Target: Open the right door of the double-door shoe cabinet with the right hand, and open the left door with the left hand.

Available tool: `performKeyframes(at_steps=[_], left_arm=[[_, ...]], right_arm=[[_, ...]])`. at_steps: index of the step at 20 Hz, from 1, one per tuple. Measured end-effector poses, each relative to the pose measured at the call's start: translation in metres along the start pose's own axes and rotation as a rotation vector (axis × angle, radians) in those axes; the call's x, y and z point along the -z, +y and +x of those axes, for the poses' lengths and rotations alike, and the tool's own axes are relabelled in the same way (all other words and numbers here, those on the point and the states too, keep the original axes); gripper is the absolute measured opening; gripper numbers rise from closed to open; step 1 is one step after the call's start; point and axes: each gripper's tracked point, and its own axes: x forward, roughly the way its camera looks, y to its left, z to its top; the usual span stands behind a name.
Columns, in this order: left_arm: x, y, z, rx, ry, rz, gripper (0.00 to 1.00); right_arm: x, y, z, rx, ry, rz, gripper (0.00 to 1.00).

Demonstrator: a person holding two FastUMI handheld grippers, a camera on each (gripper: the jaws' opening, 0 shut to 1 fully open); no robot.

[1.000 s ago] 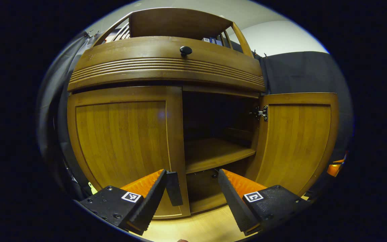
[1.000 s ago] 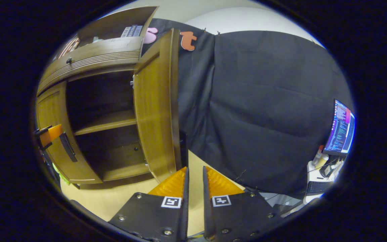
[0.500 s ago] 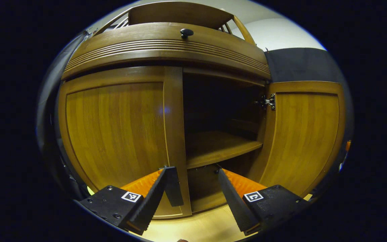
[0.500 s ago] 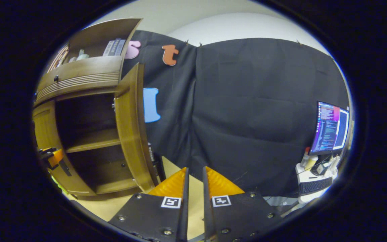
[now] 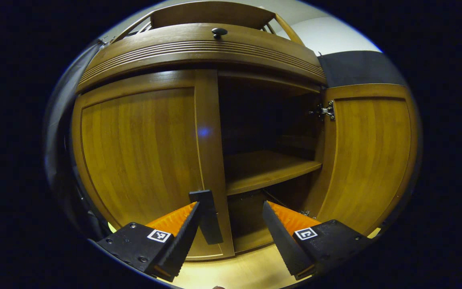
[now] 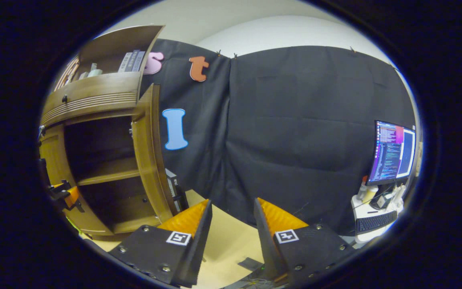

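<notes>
One brown wooden shoe cabinet (image 5: 199, 44) has two bamboo-panelled doors: the left door (image 5: 138, 148) and the right door (image 5: 369, 152). One black round knob (image 5: 219, 31) sits on its upper drawer front. One wooden inner shelf (image 5: 263, 168) crosses the opening. One metal hinge (image 5: 327, 111) shows. One lit computer monitor (image 6: 393, 152) stands nearby.

Glossy wooden left door (image 5: 138, 152), metal hinge (image 5: 328, 111), matt cloth wall (image 6: 295, 132)

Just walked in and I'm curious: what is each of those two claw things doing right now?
Left gripper: open, holding nothing, at the closed left door's edge.
Right gripper: open, holding nothing.
</notes>
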Motion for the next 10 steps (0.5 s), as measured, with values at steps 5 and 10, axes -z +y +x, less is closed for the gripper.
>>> performKeyframes(at_steps=[5, 10], left_arm=[[0.017, 0.026, 0.011, -0.083, 0.044, -0.022, 0.89], [0.037, 0.039, 0.016, -0.085, 0.108, -0.062, 0.58]], right_arm=[[0.006, 0.003, 0.000, -0.008, 0.013, -0.016, 0.62], [0.014, -0.003, -0.001, 0.006, 0.038, -0.002, 0.62]])
